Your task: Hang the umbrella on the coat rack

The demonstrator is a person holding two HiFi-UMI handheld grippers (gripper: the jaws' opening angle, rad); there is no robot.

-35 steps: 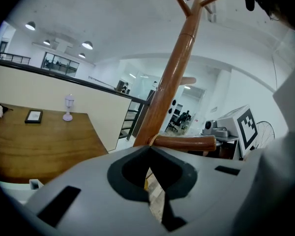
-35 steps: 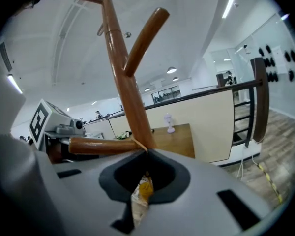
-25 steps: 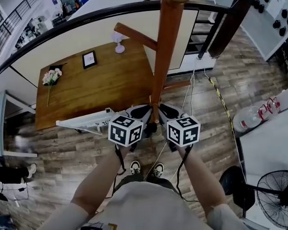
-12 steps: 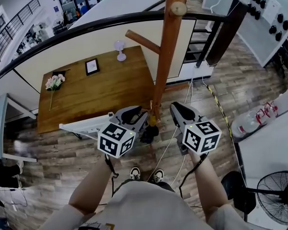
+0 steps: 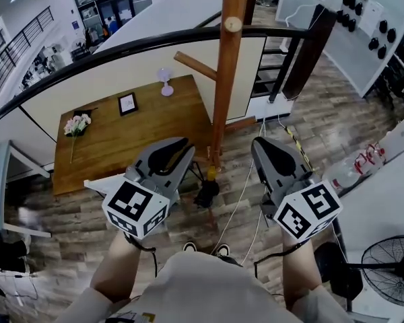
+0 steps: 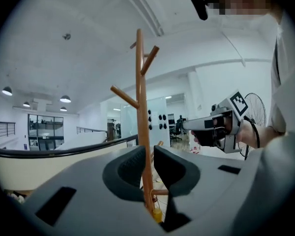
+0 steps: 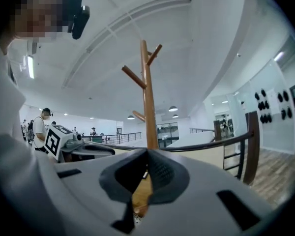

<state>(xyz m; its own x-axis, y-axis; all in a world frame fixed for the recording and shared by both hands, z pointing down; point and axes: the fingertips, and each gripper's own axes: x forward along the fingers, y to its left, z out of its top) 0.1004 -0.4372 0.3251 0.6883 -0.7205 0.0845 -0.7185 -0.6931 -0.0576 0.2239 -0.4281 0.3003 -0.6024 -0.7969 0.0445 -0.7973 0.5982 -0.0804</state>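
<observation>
Wood-plank floor with one wooden rack standing mid-frame. One black railing curves behind the rack.

Counts:
- Rack pegs: three show in the right gripper view.
- Table: one, left of the rack, bearing one frame and one flower bunch.
- Fan: one, well right of the rack.
- Umbrella: one, black and folded, low against the rack pole just under a yellow piece. Cannot tell which peg bears it.

Left gripper is left of the rack. Its fingers are apart and closing, with nothing between them, and the pole shows beyond the gap.

Right gripper is right of the rack, its fingertips pressed together on nothing.

Print: each gripper cube bears black-and-white square markers. Other print is too small to read.
</observation>
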